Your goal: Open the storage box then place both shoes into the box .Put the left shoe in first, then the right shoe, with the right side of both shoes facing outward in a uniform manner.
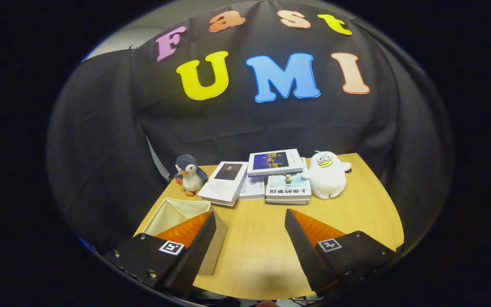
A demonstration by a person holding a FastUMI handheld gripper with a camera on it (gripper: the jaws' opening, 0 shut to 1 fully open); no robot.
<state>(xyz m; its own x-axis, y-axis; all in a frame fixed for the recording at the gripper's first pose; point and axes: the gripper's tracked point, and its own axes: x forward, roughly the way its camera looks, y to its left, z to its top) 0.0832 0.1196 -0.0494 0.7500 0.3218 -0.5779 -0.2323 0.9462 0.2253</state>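
Note:
My gripper hangs above the wooden table with its two black-and-orange fingers spread wide apart, nothing between them. A beige fabric storage box sits on the table's left side, its top open and its pale inside showing. The left finger overlaps the box's near right corner in the picture. I cannot tell whether it touches the box. No shoes appear on the table.
Beyond the fingers, along the table's back edge, stand a penguin plush, several books lying flat and stacked, and a white duck plush. Bare wood lies between the fingers and the books.

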